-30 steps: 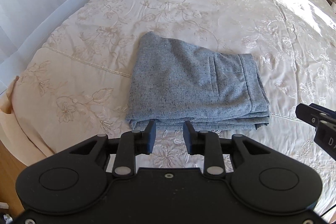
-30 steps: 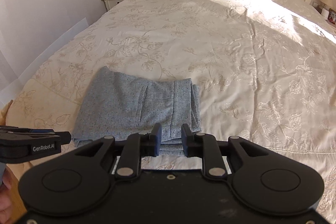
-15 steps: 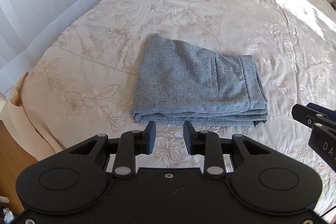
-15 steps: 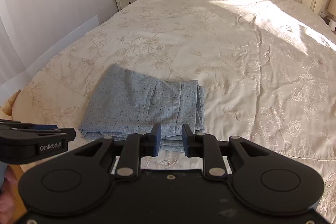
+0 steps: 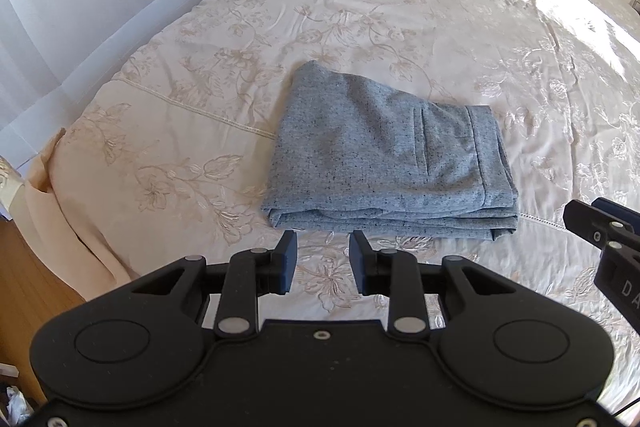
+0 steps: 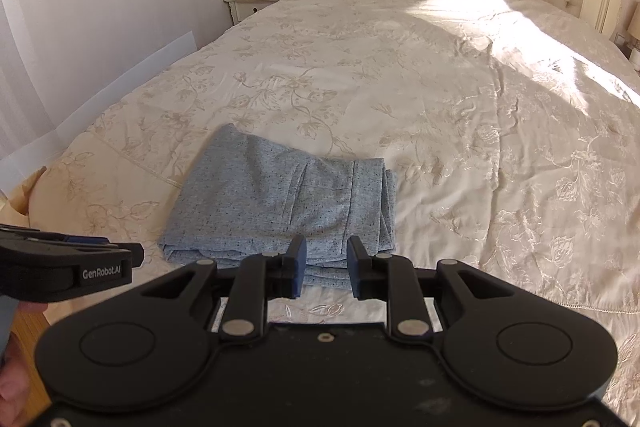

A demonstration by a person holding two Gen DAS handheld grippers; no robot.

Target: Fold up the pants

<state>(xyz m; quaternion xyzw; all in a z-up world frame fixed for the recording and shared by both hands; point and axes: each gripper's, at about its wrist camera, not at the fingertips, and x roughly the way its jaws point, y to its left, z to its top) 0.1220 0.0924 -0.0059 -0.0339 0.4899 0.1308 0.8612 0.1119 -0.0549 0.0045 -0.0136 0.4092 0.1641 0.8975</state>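
left gripper (image 5: pixel 322 261): jaws parted, nothing between them, hovering just short of the pants' near edge | right gripper (image 6: pixel 323 266): jaws parted, empty, above the near right corner | pants (image 5: pixel 384 155): compact layered rectangle, flat on the bed (image 5: pixel 400 7), untouched | progress: folding looks finished; at most tidying left

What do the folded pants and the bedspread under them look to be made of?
Pants: likely a soft woven or knit wool-like blend, matte blue-grey heather with dark flecks, thick rounded folds. Bedspread: probably satin-like fabric, cream with embroidered flowers; it shines in sunlight.
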